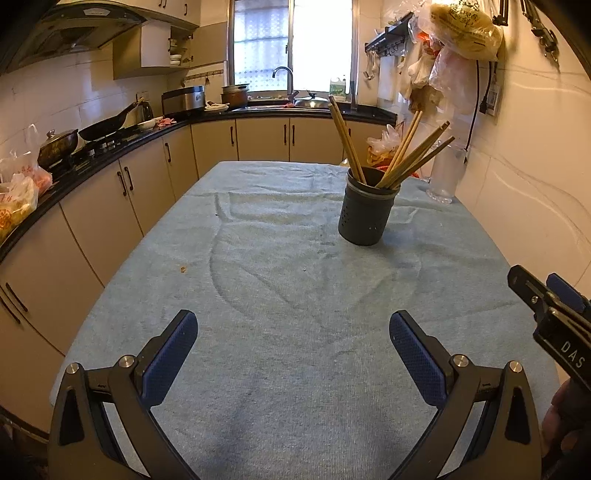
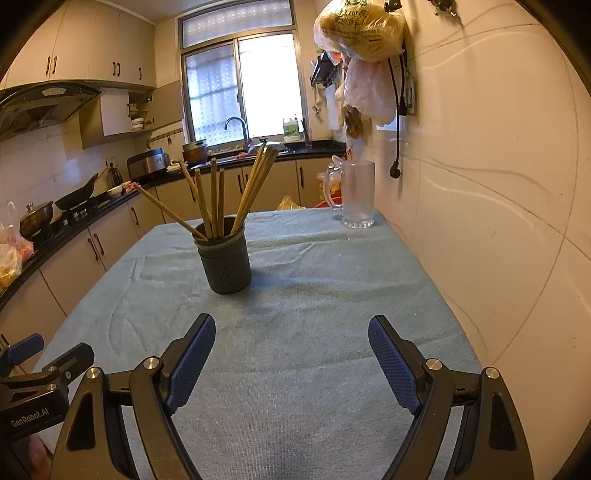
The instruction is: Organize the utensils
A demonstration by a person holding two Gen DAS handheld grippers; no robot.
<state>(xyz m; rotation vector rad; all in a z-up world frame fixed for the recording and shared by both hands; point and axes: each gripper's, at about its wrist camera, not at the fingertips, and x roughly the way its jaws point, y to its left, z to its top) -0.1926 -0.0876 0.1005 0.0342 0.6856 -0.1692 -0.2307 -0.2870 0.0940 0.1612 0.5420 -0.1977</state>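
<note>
A dark grey perforated utensil holder (image 1: 367, 208) (image 2: 225, 258) stands upright on the blue-towelled table (image 1: 280, 288) (image 2: 314, 295). Several wooden chopsticks (image 1: 402, 155) (image 2: 218, 192) lean in it, fanned out. My left gripper (image 1: 293, 332) hovers open over the near part of the towel, well short of the holder, nothing between its blue pads. My right gripper (image 2: 291, 338) is open too, empty, with the holder ahead and slightly left. The right gripper (image 1: 535, 295) shows at the right edge of the left wrist view; the left gripper (image 2: 44, 354) shows at the lower left of the right wrist view.
A clear glass mug (image 2: 356, 194) (image 1: 445, 173) stands at the table's far right corner by the tiled wall (image 2: 498, 184). Plastic bags (image 2: 360, 31) hang above it. A counter with a wok (image 1: 105, 125) and pots runs along the left; the sink (image 1: 266, 105) lies under the window.
</note>
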